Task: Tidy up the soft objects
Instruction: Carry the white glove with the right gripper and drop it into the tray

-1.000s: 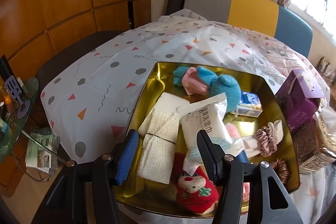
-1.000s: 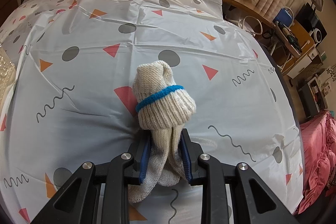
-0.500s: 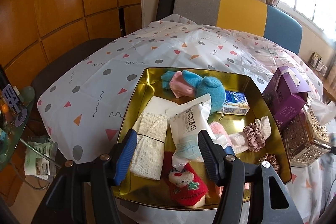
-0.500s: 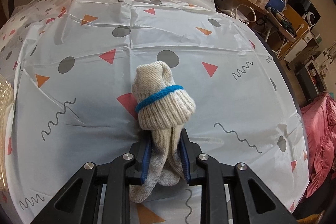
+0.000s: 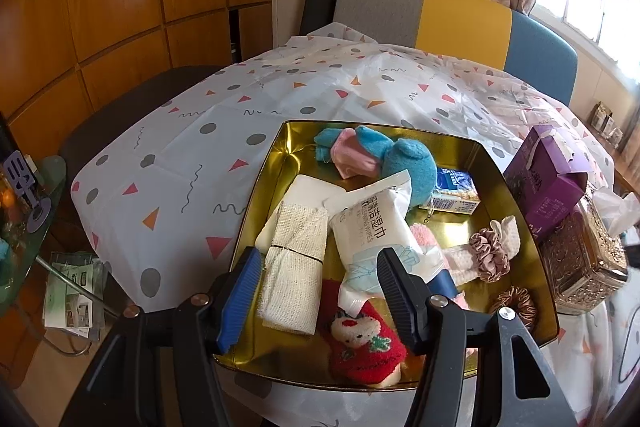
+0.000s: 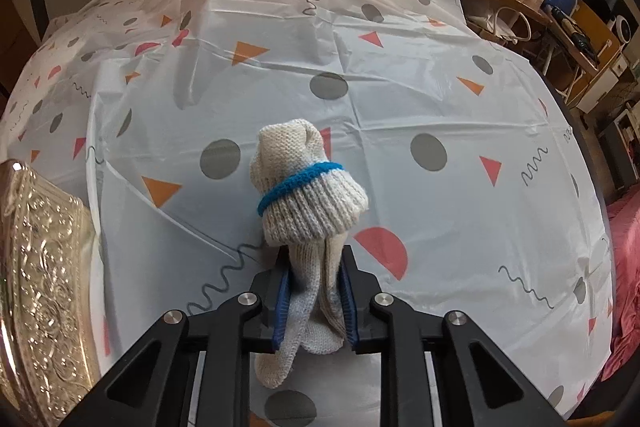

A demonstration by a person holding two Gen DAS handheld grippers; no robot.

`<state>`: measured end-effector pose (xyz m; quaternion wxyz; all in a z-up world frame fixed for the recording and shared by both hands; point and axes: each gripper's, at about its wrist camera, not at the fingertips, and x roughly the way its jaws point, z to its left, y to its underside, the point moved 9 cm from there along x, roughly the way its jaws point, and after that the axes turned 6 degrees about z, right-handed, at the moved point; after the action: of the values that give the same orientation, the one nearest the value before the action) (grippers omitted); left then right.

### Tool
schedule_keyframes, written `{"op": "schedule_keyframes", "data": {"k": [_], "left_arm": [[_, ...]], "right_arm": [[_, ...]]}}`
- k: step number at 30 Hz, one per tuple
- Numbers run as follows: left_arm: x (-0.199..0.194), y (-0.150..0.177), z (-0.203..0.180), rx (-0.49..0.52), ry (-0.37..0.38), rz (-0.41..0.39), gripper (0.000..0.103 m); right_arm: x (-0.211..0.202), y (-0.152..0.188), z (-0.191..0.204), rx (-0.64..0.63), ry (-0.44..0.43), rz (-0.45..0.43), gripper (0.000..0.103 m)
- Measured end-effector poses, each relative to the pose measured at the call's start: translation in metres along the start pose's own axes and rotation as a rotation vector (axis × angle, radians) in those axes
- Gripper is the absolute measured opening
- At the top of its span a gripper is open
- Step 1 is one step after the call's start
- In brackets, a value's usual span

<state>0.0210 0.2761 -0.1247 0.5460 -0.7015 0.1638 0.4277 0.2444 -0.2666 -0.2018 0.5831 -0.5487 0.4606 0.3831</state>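
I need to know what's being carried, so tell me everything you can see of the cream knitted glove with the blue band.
The cream knitted glove with the blue band is a soft ribbed cotton work glove, bunched up, its cuff folded over. The right gripper is shut on its lower part, blue pads pressing both sides, fingers dangling below. It hangs above the patterned plastic tablecloth, near an ornate golden box.

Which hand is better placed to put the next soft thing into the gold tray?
Right, probably. The right gripper is already shut on the rolled knit socks above the tablecloth. The left gripper hangs open and empty over the gold tray, so it would first need to pick something.
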Motion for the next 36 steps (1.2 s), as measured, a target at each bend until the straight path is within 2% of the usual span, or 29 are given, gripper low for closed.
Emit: {"op": "schedule_keyframes", "data": {"k": [11,20,28,33,36], "left_arm": [[-0.005,-0.004,0.002,0.001,-0.009,-0.013,0.061],[-0.004,-0.005,0.004,-0.003,-0.013,-0.017,0.063],[-0.004,-0.003,0.005,-0.009,-0.011,-0.015,0.063],[-0.003,-0.002,0.006,-0.014,-0.012,-0.011,0.063],[-0.003,-0.002,0.009,-0.025,-0.012,-0.010,0.063]], "right_arm": [[-0.070,-0.068,0.066,-0.115,-0.032,-0.155,0.021],[-0.129,-0.086,0.136,-0.240,-0.103,-0.269,0.021],[-0.174,-0.076,0.196,-0.351,-0.181,-0.345,0.021],[-0.206,-0.051,0.241,-0.450,-0.249,-0.392,0.021],[-0.219,-0.025,0.275,-0.525,-0.303,-0.390,0.021]]}}
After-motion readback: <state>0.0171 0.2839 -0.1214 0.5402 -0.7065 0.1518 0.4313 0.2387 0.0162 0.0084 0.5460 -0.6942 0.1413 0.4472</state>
